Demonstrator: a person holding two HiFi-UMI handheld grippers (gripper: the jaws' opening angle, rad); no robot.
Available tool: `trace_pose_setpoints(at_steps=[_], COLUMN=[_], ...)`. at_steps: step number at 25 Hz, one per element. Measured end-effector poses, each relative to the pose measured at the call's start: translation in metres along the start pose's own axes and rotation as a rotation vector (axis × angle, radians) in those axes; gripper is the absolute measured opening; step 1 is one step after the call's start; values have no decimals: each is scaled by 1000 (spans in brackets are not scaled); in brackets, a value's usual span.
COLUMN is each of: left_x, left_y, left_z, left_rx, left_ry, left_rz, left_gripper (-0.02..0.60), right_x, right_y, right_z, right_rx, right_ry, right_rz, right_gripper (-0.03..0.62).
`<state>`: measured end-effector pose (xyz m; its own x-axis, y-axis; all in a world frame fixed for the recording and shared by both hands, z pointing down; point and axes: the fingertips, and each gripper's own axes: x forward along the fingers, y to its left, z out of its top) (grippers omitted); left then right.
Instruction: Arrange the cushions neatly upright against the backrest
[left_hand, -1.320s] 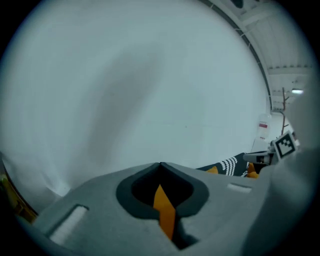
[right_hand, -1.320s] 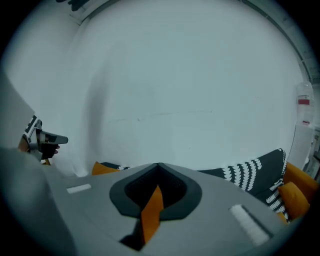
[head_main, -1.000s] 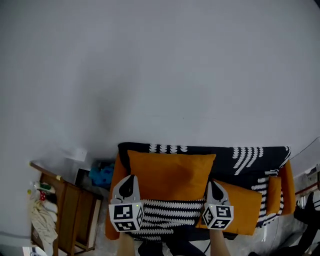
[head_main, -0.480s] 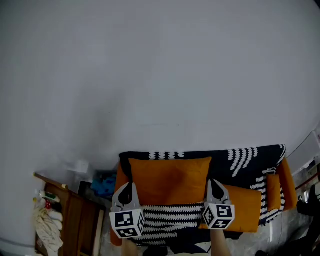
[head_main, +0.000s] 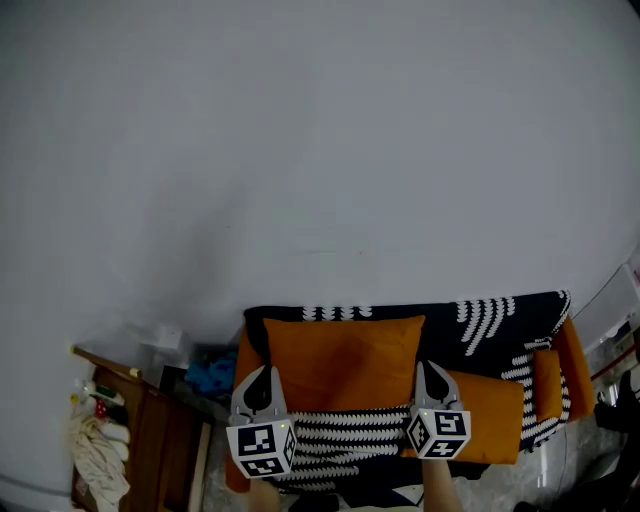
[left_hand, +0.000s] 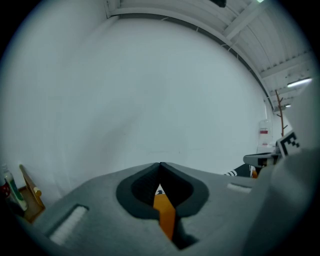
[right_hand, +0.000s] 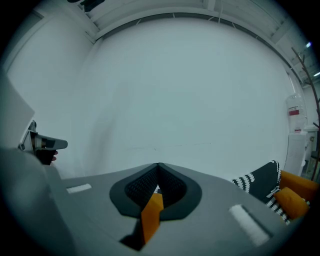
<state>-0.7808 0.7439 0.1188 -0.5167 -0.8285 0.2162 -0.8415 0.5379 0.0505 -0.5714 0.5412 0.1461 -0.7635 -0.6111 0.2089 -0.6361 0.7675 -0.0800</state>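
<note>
A large orange cushion (head_main: 345, 350) stands upright against the backrest (head_main: 490, 312) of a sofa draped in a black-and-white patterned throw. A second orange cushion (head_main: 490, 415) lies flat on the seat to its right. My left gripper (head_main: 258, 374) is by the upright cushion's lower left corner and my right gripper (head_main: 428, 366) by its lower right corner. Both are shut with nothing gripped. In the left gripper view the left gripper (left_hand: 160, 164) points at the wall, a strip of the cushion (left_hand: 165, 215) showing behind its jaws. The right gripper (right_hand: 158, 165) shows the same strip of cushion (right_hand: 151, 217).
A small orange bolster (head_main: 547, 380) rests at the sofa's right end by the orange armrest (head_main: 575, 355). A wooden side table (head_main: 150, 425) with small items, a pale cloth (head_main: 95, 465) and a blue object (head_main: 210, 372) stand left of the sofa. A white wall (head_main: 320, 150) rises behind.
The head view has tipped up, so the sofa sits lower in the picture. Both grippers stay shut at the upright cushion's lower corners; the cushions have not moved.
</note>
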Motion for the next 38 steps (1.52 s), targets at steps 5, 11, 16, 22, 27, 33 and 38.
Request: trace_pose_setpoints(at_steps=[5, 11, 16, 22, 27, 33, 38], left_x=[-4, -5, 6, 28, 45, 61, 80], left_y=[2, -1, -21, -84, -142, -202, -260], left_z=[-2, -10, -35, -66, -76, -82, -97], left_rx=[21, 15, 35, 45, 71, 109, 153], left_ry=[5, 16, 62, 134, 171, 185, 222], left_rz=[-10, -57, -139, -300, -418, -462, -441], left_gripper=[6, 6, 10, 74, 126, 141, 141], right_x=[-7, -27, -58, -108, -151, -189, -187], right_y=[8, 4, -19, -79, -134, -200, -270], right_z=[-5, -18, -43, -67, -80, -101, -124], right_rx=[6, -5, -12, 7, 44, 99, 138], right_ry=[7, 33, 80, 143, 173, 192, 217], right_rz=[6, -56, -171, -345, -479, -584, -569], right_gripper=[9, 9, 26, 98, 196, 219, 232])
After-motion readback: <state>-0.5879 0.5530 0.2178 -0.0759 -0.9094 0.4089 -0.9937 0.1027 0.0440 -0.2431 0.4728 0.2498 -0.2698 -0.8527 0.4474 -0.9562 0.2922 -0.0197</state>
